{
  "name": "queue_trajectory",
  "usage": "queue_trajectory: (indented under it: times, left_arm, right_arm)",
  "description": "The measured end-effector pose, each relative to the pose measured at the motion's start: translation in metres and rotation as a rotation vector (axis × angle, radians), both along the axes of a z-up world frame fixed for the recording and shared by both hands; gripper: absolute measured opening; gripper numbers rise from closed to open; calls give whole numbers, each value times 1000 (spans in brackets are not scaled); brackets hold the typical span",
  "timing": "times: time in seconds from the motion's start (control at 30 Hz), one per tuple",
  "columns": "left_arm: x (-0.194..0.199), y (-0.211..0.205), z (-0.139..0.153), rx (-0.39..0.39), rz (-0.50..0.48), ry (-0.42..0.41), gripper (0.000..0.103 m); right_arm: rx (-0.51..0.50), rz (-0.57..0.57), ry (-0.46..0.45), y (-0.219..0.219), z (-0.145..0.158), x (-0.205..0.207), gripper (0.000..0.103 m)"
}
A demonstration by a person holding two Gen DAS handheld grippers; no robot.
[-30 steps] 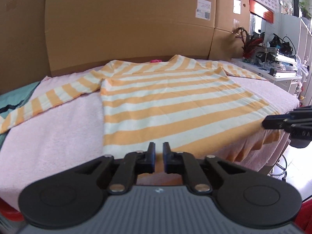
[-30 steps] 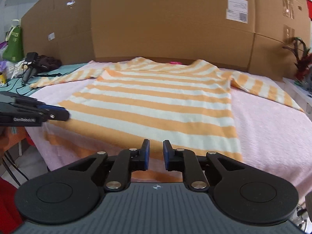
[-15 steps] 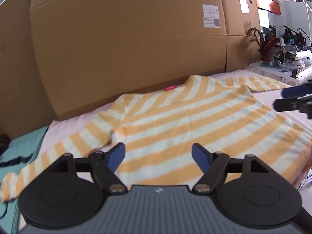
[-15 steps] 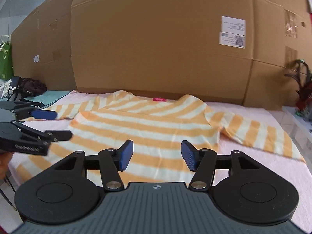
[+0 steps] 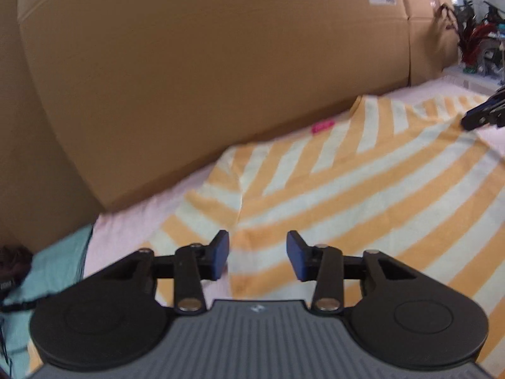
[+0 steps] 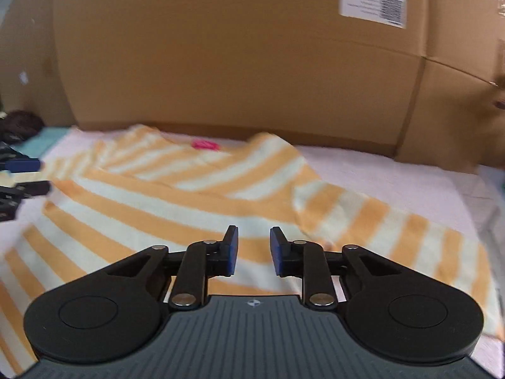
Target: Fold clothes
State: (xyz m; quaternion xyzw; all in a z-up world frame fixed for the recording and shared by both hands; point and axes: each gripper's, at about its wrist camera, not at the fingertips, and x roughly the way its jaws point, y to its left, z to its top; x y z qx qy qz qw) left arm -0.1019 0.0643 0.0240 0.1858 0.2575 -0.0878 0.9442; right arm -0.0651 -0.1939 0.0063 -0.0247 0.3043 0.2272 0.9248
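Note:
An orange-and-white striped long-sleeved shirt [image 5: 363, 189] lies spread flat on a pink towel-covered table [image 5: 132, 230], with a pink neck label [image 5: 322, 127] at its collar. My left gripper [image 5: 257, 254] hovers above the shirt's left armpit seam; its jaws are closing and nothing is between them. In the right wrist view the same shirt [image 6: 164, 208] shows, and my right gripper [image 6: 252, 249] hangs over the right armpit, where the sleeve [image 6: 394, 227] meets the body. Its jaws are also closing on nothing. Each gripper shows at the edge of the other's view.
A tall cardboard wall [image 5: 205, 63] stands right behind the table. A teal cloth [image 5: 53, 268] and a dark bundle [image 5: 12, 259] lie at the left end. Plants and clutter [image 5: 473, 31] fill the shelves on the right. A shipping label [image 6: 372, 3] is stuck on the cardboard.
Both grippers moved from the shirt's hem at the near edge up toward the shoulders. Their jaws went from nearly shut to wide, and now stand narrower again.

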Motion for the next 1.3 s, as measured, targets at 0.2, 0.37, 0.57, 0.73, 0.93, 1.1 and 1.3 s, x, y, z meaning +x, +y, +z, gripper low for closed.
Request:
queue_trajectory:
  times: [0.2,0.37,0.57,0.73,0.93,1.1,1.3]
  left_arm:
    - [119,-8,-21,-30,38,87,42]
    - [141,33,-52,-10,117,83,66]
    - [131,32,-41,26,113,58,60]
    - [147,9,-55,155,119,14,74]
    - [134,34,-61,57,139,-20,87]
    - [129,34,-62,60,151,-23,90]
    - [120,32,-63,84,157,-39,96]
  right_arm:
    - [-110,93,52,65,-24,78,35]
    - [-197,-48,-16,18,-34,109,23]
    - [-45,7,-20,27,-11,100,25]
    - [-238,13,-15,72,-29,107,30]
    - [23,-125,85,-12,-6,108,31]
    - [97,-36,168,-18,-25,125,32]
    - [-134,191,-39,30,-7,75,8]
